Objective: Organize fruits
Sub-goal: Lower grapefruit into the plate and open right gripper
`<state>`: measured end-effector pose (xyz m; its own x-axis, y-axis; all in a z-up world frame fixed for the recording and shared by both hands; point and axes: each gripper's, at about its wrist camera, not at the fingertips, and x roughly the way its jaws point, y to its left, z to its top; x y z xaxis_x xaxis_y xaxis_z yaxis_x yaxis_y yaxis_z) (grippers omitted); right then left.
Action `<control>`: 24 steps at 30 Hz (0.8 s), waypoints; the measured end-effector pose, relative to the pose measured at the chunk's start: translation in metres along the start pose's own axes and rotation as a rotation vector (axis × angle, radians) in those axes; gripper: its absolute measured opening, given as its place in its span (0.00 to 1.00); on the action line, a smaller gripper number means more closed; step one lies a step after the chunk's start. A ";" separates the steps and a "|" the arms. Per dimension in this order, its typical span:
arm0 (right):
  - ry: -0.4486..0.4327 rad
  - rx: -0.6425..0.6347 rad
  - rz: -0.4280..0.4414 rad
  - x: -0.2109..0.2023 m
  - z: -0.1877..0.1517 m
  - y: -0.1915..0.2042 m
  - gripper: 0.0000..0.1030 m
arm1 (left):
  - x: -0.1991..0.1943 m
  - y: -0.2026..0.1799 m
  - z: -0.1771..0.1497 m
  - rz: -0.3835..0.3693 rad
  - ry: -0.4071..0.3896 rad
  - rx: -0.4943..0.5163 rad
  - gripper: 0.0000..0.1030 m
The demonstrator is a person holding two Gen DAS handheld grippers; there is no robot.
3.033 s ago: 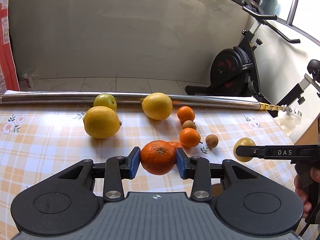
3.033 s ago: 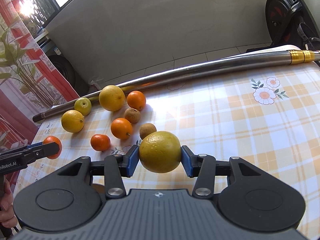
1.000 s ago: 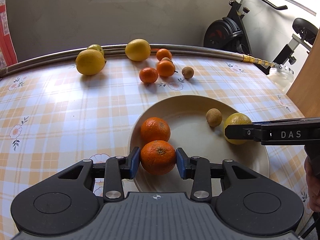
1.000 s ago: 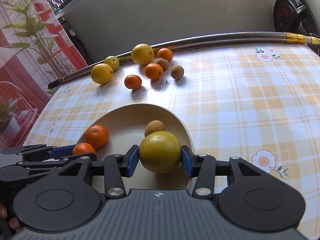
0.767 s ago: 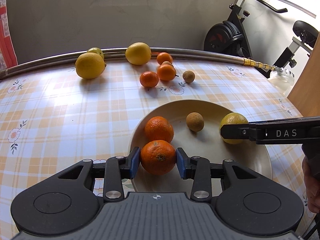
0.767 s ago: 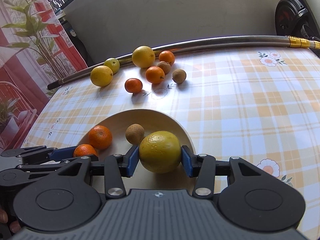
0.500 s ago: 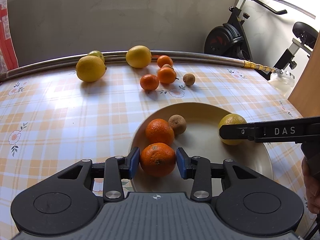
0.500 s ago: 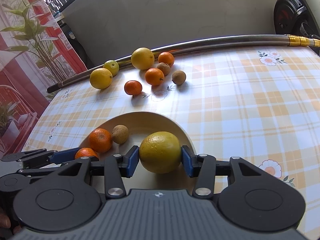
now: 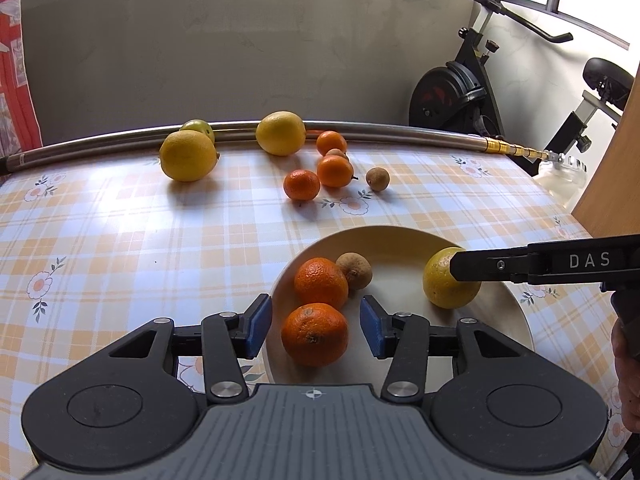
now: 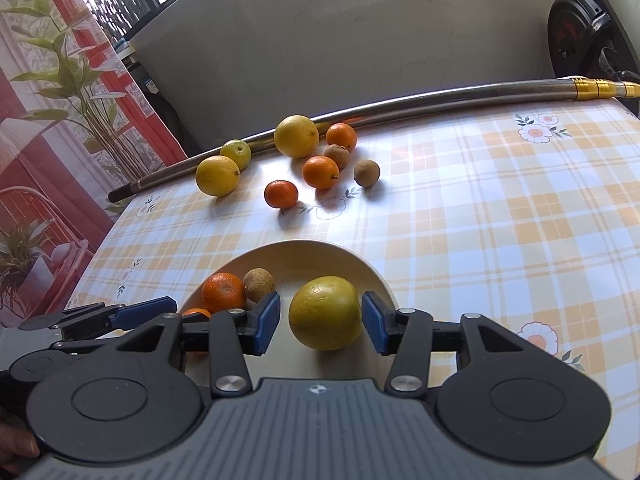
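Opening over the cream plate (image 9: 516, 312), the left gripper (image 9: 316, 326) has its blue pads standing clear on both sides of a mandarin (image 9: 315, 334) that sits on the plate between them; gaps show at each pad, nothing is pressed. Just beyond that mandarin lies a second mandarin (image 9: 321, 283) touching a small brown longan-like fruit (image 9: 354, 271), both on the plate.

Right gripper (image 10: 322, 322) hangs over the plate's right half, a yellow-green orange (image 10: 325, 313) between its pads; a sliver of space shows at each pad, so the jaws stand parted and the orange rests on the plate rather than in a grip. From the left wrist view the same orange sits near the plate's right rim, partly behind the right gripper's black finger marked DAS; a bit of the person's hand (image 9: 628, 376) shows at the frame edge.

Loose fruit remains on the checked floral tablecloth (image 9: 120, 240), well apart from the plate: a large lemon (image 9: 188, 156), a small green fruit (image 9: 198, 128) behind it, a second lemon (image 9: 281, 133), three small mandarins (image 9: 301, 185) (image 9: 335, 171) (image 9: 331, 143), a brown fruit (image 9: 377, 179) off to the right and another half hidden among the mandarins.

A metal pole (image 9: 400, 133) lies along the far table edge; an exercise bike (image 9: 460, 92) stands behind.
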<state>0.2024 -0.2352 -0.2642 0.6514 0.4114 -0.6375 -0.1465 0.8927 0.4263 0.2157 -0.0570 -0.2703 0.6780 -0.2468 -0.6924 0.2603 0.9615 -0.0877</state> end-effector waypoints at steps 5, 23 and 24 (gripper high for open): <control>0.019 -0.019 0.001 -0.004 -0.005 0.003 0.48 | -0.008 0.002 0.002 -0.004 -0.017 -0.005 0.50; 0.031 -0.025 0.037 0.029 0.001 0.015 0.25 | -0.024 0.032 0.011 0.024 -0.049 -0.111 0.50; 0.030 -0.028 0.039 0.031 0.002 0.017 0.25 | -0.025 0.033 0.011 0.027 -0.050 -0.112 0.50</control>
<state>0.2218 -0.2078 -0.2758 0.6226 0.4510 -0.6395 -0.1922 0.8803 0.4337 0.2151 -0.0208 -0.2480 0.7179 -0.2237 -0.6593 0.1651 0.9747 -0.1509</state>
